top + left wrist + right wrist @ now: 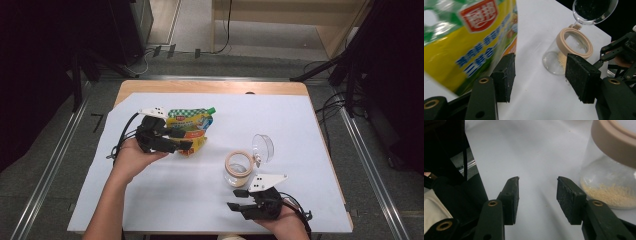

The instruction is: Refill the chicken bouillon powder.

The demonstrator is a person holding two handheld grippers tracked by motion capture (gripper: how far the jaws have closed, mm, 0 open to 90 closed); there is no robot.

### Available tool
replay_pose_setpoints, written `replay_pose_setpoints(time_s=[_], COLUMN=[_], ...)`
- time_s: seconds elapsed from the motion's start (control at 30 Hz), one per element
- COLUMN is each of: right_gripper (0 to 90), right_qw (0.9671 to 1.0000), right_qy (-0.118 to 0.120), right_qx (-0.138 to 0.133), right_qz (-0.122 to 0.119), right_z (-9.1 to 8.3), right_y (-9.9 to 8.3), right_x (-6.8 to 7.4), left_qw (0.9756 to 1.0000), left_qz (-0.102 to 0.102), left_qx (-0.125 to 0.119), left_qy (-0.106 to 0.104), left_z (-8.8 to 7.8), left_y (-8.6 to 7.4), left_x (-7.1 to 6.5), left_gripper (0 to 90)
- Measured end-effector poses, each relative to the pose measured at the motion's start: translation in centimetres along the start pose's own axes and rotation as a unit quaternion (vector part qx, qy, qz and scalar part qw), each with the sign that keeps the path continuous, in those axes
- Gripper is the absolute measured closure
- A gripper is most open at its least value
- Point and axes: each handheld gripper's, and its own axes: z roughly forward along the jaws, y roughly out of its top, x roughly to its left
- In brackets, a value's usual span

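A yellow and green pouch with a green cap lies at the table's left middle; in the left gripper view the pouch sits just left of the left jaw. My left gripper points right at the pouch's near edge, and my left gripper is open with bare table between its pads. A glass jar with a beige rim and a hinged glass lid swung open stands right of centre, with pale grains in its bottom. My right gripper is open just in front of the jar, and my right gripper has nothing between its jaws.
A white sheet covers the wooden table, whose front edge lies just under my right hand. Beyond the jar, the left gripper view shows the right gripper's black frame. Cables and dark stands ring the table on the floor.
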Motion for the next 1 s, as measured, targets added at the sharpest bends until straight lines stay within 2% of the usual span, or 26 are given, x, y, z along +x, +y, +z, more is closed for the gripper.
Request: replay_pose_setpoints(time_s=[0.1,0.27,0.53,0.63,0.77,1.0], right_gripper=[53.9,52.8,52.9,52.9,52.6,52.5], right_qw=[1.0,1.0,0.9999,0.9999,0.9999,0.9998], right_qy=[0.001,-0.001,0.004,0.004,0.006,0.009], right_qx=[0.001,-0.001,-0.001,-0.001,0.004,0.009], right_qz=[-0.001,-0.004,-0.012,-0.013,-0.01,-0.013], right_z=[0.1,0.3,0.9,0.9,1.1,1.7], right_y=[0.0,0.1,0.3,0.3,0.3,0.4], right_x=[0.0,0.2,0.5,0.5,0.4,0.5], left_qw=[1.0,0.9993,0.9987,0.999,0.9985,0.9987], left_qz=[-0.001,-0.037,-0.046,-0.031,-0.035,-0.032], left_qx=[0.004,0.005,0.001,-0.008,-0.023,-0.015], left_qy=[0.003,-0.001,0.022,0.033,0.036,0.036], left_z=[-0.8,-2.3,-3.5,-3.2,-2.5,-0.7], left_y=[-0.5,-1.3,-2.0,-2.0,-1.8,-1.5], left_x=[0.6,2.0,3.0,3.1,3.4,3.8], left_gripper=[41.9,43.5,43.7,43.3,46.0,49.0])
